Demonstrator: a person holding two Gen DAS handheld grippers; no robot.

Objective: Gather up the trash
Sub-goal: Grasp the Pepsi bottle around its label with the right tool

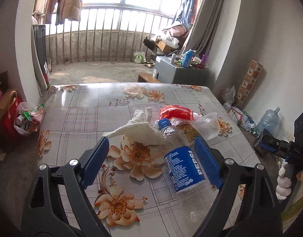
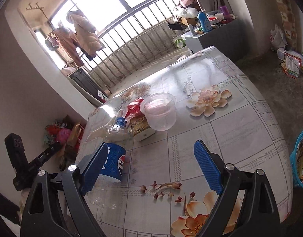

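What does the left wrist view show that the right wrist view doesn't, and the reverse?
Only the left wrist view shows the crumpled white tissue beside the bottle, and a water jug on the floor by the wall.

Only the right wrist view shows the blue basket of wrappers off the table's edge.

Both show the Pepsi bottle lying on the floral tablecloth, the clear plastic cup, the red wrapper, and open jaws on the left gripper and the right gripper.
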